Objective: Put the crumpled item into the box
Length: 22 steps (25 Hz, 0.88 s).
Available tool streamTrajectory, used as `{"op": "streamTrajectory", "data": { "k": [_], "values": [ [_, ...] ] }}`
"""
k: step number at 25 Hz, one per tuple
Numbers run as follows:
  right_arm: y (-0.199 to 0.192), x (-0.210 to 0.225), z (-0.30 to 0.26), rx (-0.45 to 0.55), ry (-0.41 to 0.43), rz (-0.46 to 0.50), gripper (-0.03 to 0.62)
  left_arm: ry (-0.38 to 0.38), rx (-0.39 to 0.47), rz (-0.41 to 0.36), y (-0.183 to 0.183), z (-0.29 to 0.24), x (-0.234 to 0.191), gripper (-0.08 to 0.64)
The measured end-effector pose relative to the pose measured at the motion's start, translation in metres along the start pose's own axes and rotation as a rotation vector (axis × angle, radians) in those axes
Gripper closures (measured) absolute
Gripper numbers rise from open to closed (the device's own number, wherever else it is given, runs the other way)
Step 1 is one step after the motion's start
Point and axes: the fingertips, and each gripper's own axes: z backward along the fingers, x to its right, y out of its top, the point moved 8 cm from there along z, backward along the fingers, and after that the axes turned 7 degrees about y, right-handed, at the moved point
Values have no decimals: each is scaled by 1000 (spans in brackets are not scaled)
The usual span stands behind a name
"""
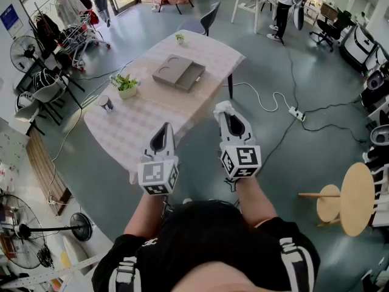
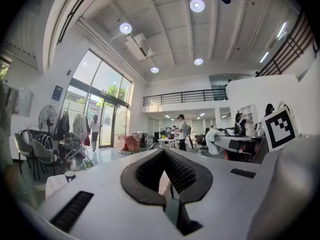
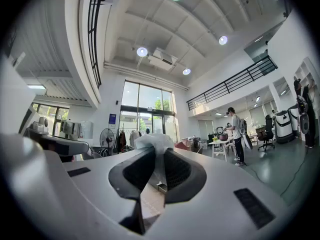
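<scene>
A white crumpled item (image 1: 223, 107) (image 3: 153, 143) sticks up between the jaws of my right gripper (image 1: 226, 112) (image 3: 156, 153), which is shut on it. This gripper is held in the air over the floor, just off the near right edge of the table (image 1: 130, 132). An open grey box (image 1: 179, 72) lies on the checkered cloth toward the table's far side. My left gripper (image 1: 162, 130) (image 2: 164, 152) hovers over the near table edge, its jaws shut with nothing in them.
On the table stand a potted plant (image 1: 126, 86), a small cup (image 1: 106, 103) and a tiny plant (image 1: 179, 38). A chair (image 1: 209, 17) is behind the table. A cable with power strip (image 1: 297, 113) lies on the floor right; a wooden stool (image 1: 355, 198) stands near right.
</scene>
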Motion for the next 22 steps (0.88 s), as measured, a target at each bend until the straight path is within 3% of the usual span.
{"op": "streamTrajectory", "data": {
  "k": [22],
  "values": [
    [0,53,14,21,34,-39,545,19,16,6,-6,-15,52,557]
  ]
}}
